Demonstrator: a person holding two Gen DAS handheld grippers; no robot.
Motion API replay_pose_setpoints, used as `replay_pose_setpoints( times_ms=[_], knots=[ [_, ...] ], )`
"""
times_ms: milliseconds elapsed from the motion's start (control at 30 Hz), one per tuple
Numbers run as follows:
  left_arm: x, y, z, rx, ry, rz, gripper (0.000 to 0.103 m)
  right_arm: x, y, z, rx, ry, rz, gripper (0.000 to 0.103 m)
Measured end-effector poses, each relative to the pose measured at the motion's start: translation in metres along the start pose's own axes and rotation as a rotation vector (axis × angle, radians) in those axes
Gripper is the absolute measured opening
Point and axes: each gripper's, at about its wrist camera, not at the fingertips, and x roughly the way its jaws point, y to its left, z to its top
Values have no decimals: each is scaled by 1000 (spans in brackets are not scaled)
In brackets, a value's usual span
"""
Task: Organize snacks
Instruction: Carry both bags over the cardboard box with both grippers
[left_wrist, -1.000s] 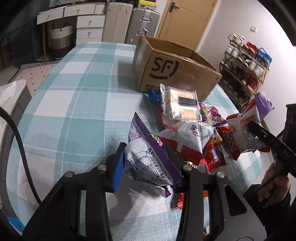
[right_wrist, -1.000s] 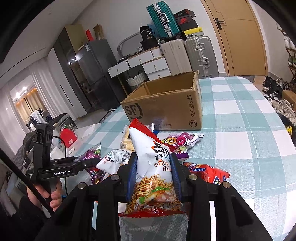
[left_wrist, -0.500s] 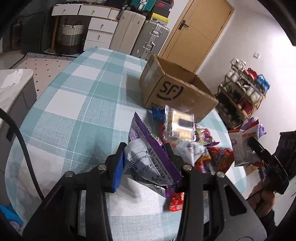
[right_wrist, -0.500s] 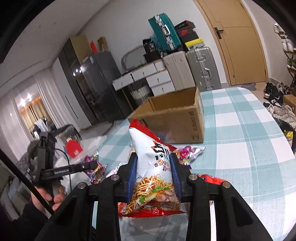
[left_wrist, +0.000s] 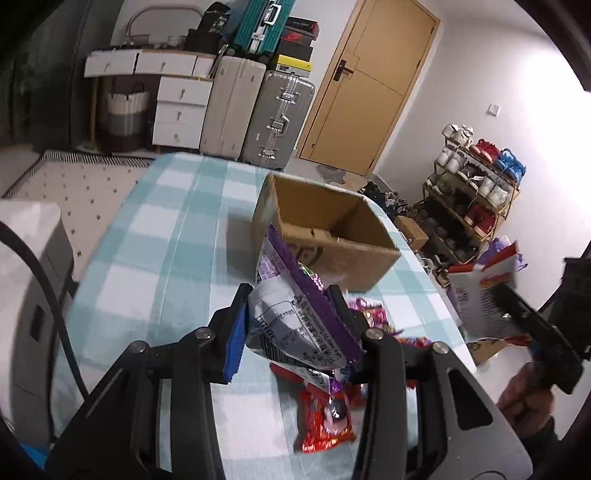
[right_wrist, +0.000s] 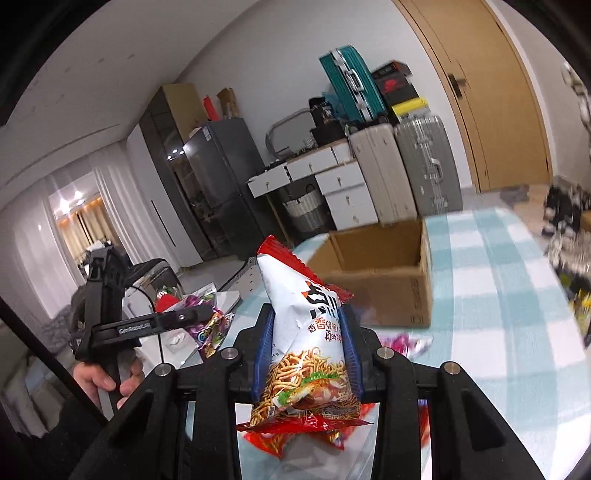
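Purple packet (left_wrist: 295, 317) clamped in left gripper (left_wrist: 288, 325), noodle bag (right_wrist: 306, 350) clamped in right gripper (right_wrist: 306, 354); both are best carried well over the open cardboard box (right_wrist: 384, 273) before being let go

Left gripper (left_wrist: 291, 306): black angular frame, blue pad facing on one finger, round silver screws at the joints, thick black cable (left_wrist: 44, 291) at its side. Right gripper (right_wrist: 306, 325): same black frame, blue-faced fingers, silver screws. White lettering on the left gripper's arm, blurred. Dark sleeve (right_wrist: 62, 435), possibly black.
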Motion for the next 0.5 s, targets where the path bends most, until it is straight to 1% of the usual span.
replay_pose_setpoints(
  times_ms=[200, 367, 500],
  knots=[
    [-2, -35, 49, 57, -14, -31, 37, -2, 17, 51, -11, -31, 10, 34],
    [14, -69, 91, 116, 6, -35, 37, 8, 15, 94, 29, -33, 17, 34],
    [33, -90, 120, 145, 27, -38, 37, 26, 13, 121, 23, -15, -2, 34]
  ],
)
